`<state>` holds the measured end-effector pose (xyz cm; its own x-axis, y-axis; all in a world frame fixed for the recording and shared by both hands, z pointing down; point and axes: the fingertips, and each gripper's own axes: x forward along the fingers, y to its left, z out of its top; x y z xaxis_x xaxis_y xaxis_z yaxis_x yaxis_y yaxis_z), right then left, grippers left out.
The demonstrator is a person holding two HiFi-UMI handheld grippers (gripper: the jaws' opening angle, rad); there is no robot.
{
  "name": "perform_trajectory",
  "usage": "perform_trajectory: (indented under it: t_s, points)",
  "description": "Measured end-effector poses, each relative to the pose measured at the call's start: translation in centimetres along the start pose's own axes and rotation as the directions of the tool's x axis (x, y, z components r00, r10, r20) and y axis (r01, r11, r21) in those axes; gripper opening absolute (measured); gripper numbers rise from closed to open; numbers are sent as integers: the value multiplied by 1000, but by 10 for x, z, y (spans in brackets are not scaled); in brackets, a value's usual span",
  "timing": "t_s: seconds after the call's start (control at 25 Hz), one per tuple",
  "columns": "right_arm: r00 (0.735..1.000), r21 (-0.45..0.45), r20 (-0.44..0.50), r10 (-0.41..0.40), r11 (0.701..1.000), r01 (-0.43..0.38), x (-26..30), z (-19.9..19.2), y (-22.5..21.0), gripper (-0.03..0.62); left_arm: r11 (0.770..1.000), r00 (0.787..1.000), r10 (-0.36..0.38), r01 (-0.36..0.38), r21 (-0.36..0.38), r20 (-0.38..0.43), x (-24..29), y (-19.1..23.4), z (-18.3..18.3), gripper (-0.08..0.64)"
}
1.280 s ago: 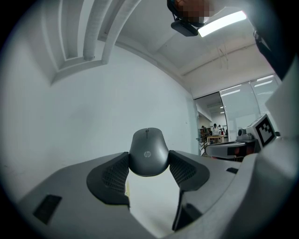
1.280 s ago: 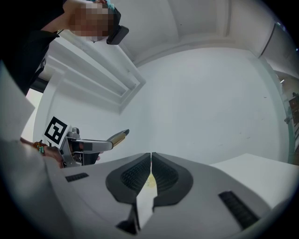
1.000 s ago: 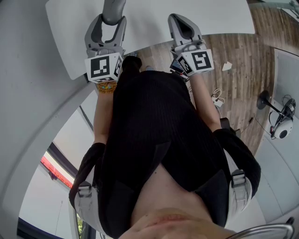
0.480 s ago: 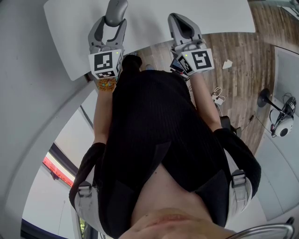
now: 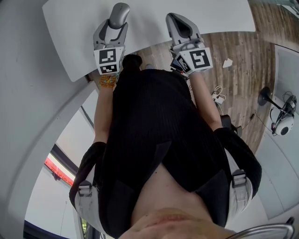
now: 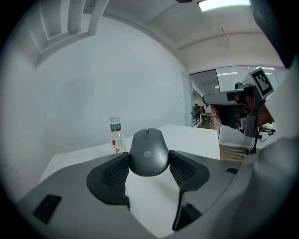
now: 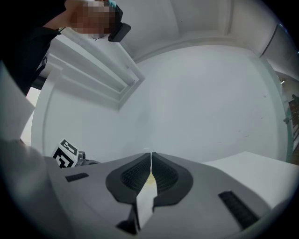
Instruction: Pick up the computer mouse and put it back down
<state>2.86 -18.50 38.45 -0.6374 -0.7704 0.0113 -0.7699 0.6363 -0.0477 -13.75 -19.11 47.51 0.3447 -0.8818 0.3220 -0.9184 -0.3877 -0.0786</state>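
A dark grey computer mouse (image 6: 148,151) sits between the two pads of my left gripper (image 6: 148,164), which is shut on its sides. The white table (image 6: 196,140) lies just below it; whether the mouse touches the top I cannot tell. In the head view the mouse (image 5: 119,14) sticks out ahead of the left gripper (image 5: 113,29) over the table's near part. My right gripper (image 5: 180,23) hovers beside it at the table's edge. In the right gripper view its jaws (image 7: 151,158) are shut, pads together with nothing between them.
A small clear bottle (image 6: 115,135) with a green label stands near the table's far edge, against the white wall. Right of the table (image 5: 219,14) is wooden floor with cables (image 5: 217,99) and a headset on a stand (image 5: 281,122).
The left gripper, still holding the mouse, has sunk towards the table and reached further over it. The right gripper has not moved.
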Motion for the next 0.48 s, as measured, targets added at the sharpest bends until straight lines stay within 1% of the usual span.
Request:
perform_trajectory:
  t_s: [0.24, 0.48]
  points:
    - [1000, 5, -7, 10, 1000, -10, 1, -1, 4, 29, 999, 997, -19, 22, 36, -73, 10, -5, -24, 279]
    - [1000, 8, -16, 1, 1000, 0, 1, -5, 5, 29, 997, 989, -41, 49, 54, -140, 21, -4, -51, 279]
